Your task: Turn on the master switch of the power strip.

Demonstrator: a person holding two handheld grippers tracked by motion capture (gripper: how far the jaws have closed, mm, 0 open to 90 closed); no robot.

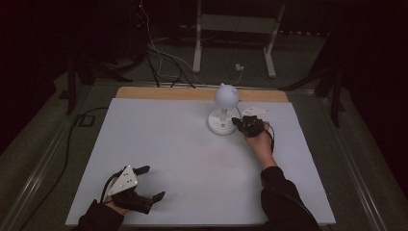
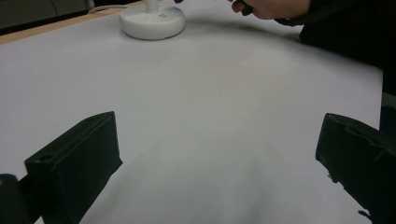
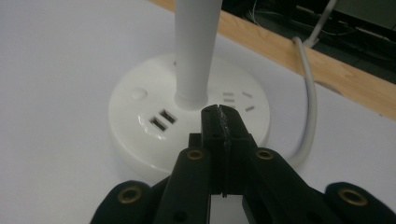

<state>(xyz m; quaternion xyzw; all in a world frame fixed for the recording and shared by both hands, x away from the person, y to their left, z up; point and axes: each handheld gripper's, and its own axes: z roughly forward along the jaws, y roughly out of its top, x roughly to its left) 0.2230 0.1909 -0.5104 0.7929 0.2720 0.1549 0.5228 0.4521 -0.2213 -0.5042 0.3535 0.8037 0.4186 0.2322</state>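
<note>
At the near left corner of the white table (image 1: 159, 144), the left gripper (image 1: 153, 183) rests low in the person's left hand, its jaws spread wide with bare tabletop between them and angled toward the table's middle. Farther right, toward the far edge, stands the desk lamp (image 1: 224, 108): all white, with a round flat base (image 3: 140, 121) carrying two USB slots, a small round button and socket openings, a slim stem (image 3: 195, 51) rising upright from the base's centre, and a rounded head on top. Its long axis is vertical. A white cord (image 3: 310, 102) leaves the base toward the wooden edge. The right gripper (image 3: 218, 116), jaws pressed together and empty, points its tip at the base just beside the stem, the right forearm stretched forward.
</note>
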